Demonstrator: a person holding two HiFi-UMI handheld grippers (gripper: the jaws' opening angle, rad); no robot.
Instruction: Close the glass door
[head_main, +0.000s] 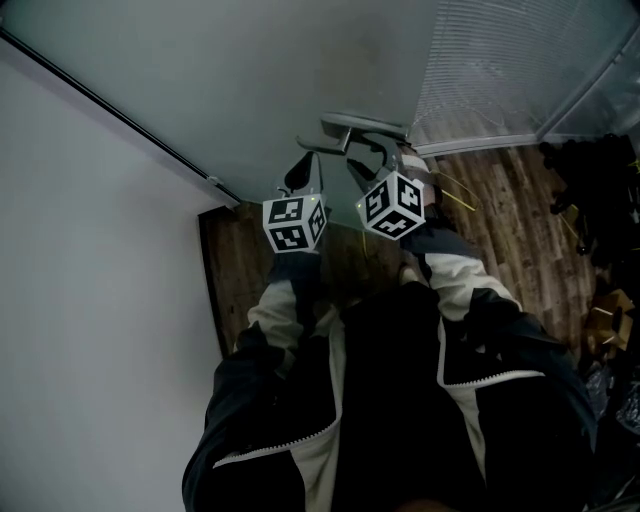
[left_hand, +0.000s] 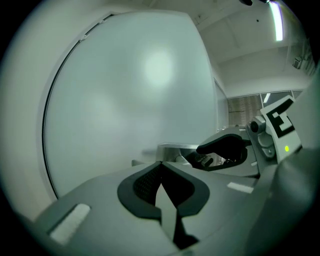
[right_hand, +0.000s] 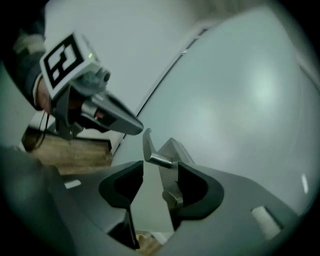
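Observation:
The frosted glass door (head_main: 250, 70) fills the top of the head view, with a metal lever handle (head_main: 350, 125) at its edge. My right gripper (head_main: 383, 152) stands open at that handle. In the right gripper view its jaws (right_hand: 160, 167) straddle the lever (right_hand: 152, 152) and the lock knob (right_hand: 172, 197), with a gap on the left side. My left gripper (head_main: 300, 172) is shut and empty, its tip (left_hand: 161, 163) pointing at the glass (left_hand: 125, 100) just left of the handle plate (left_hand: 177, 148). Each gripper shows in the other's view: the right gripper (left_hand: 225, 150) and the left gripper (right_hand: 117, 120).
A white wall (head_main: 90, 300) stands on the left, past the door's black frame edge (head_main: 120, 115). Wood floor (head_main: 500, 220) lies below and to the right. A ribbed glass panel (head_main: 500, 70) sits behind the handle. Dark clutter (head_main: 600, 200) lies at the far right.

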